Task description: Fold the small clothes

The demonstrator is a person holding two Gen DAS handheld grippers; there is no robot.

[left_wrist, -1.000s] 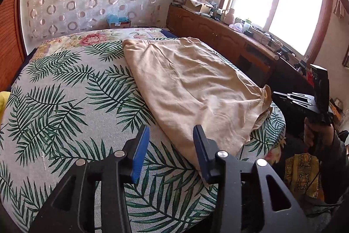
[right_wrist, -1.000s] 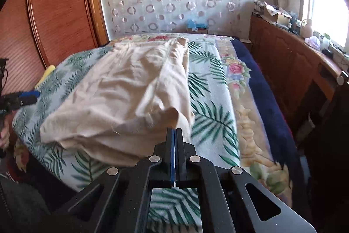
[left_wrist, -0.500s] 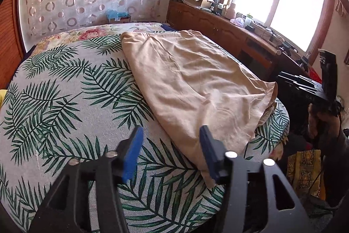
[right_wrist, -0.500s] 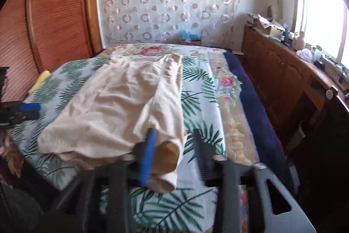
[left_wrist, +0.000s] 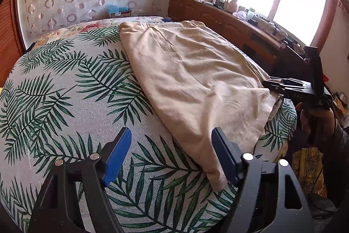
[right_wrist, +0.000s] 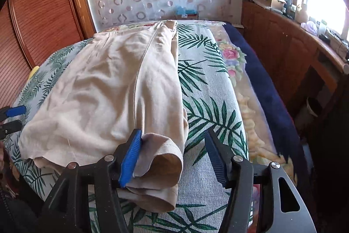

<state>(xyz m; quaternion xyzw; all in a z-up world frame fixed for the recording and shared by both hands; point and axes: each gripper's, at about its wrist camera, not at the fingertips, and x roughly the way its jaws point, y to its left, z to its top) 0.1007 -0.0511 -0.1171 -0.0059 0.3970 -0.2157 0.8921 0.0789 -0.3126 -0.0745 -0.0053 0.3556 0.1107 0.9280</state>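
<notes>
Nearest the right wrist camera, the right gripper is seen with jaws apart, just opened; a hemmed leg end of the beige cotton garment lies between them, touching only the left blue pad. Close to the left wrist camera, the left gripper is likewise spread, just widened, the garment's near corner beside its right pad. Beyond, the garment is laid flat across the palm-leaf-printed bedspread.

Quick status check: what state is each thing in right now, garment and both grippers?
Beige garment: lying flat on the bed, sleeve cuff loose between the right gripper's fingers.
Left gripper: open, jaws just widened, garment's near corner by one finger.
Right gripper: open, jaws just widened, not clamping.
</notes>
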